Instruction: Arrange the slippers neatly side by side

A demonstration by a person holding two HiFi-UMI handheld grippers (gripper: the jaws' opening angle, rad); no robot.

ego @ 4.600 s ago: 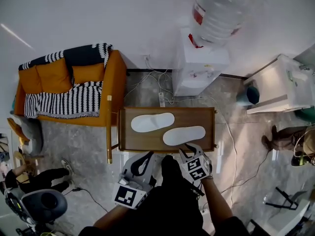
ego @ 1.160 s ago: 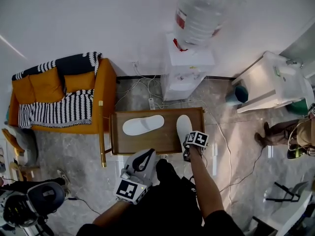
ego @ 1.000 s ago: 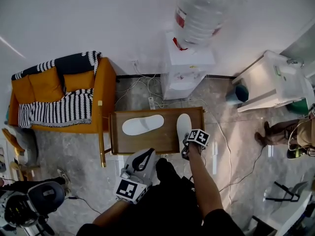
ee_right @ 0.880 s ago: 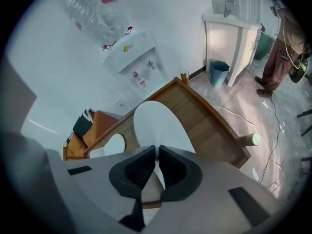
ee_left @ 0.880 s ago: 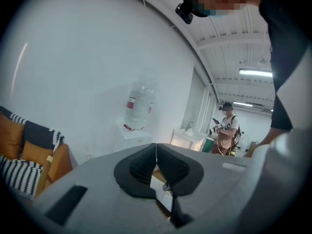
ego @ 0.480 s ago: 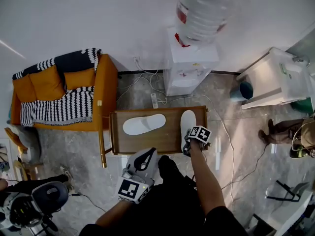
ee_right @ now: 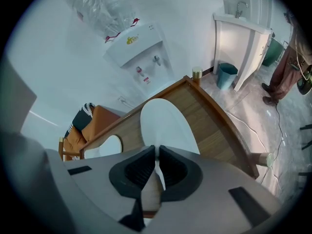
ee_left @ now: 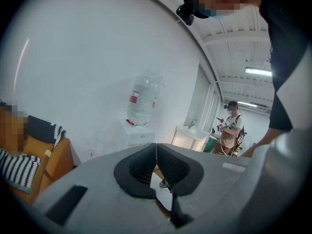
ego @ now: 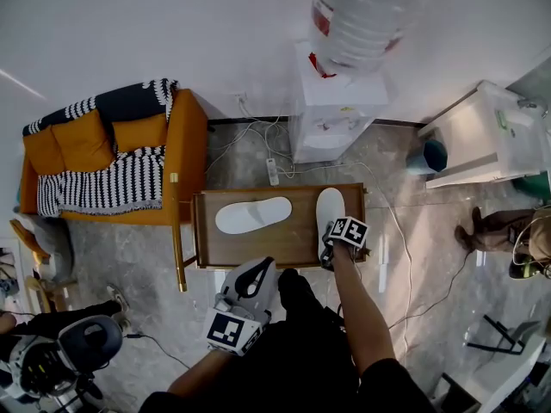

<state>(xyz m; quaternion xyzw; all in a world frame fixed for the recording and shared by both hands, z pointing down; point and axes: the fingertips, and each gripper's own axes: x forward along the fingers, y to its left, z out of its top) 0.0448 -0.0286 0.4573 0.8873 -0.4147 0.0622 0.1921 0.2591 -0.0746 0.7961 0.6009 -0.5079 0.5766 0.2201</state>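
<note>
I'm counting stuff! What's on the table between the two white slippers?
Nothing: only bare wooden table between the left slipper and the right slipper, clearest in the head view.

matt white cloth slippers (ego: 253, 215) on smooth, faintly glossy wooden table (ego: 301, 233).

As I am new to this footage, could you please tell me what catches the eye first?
Two flat white slippers lie on the low brown wooden table: the crosswise slipper lies left of centre, the right-end slipper has its near end pinched in the right claw. Behind stands a white water dispenser with a big clear bottle; an orange sofa sits left.
</note>
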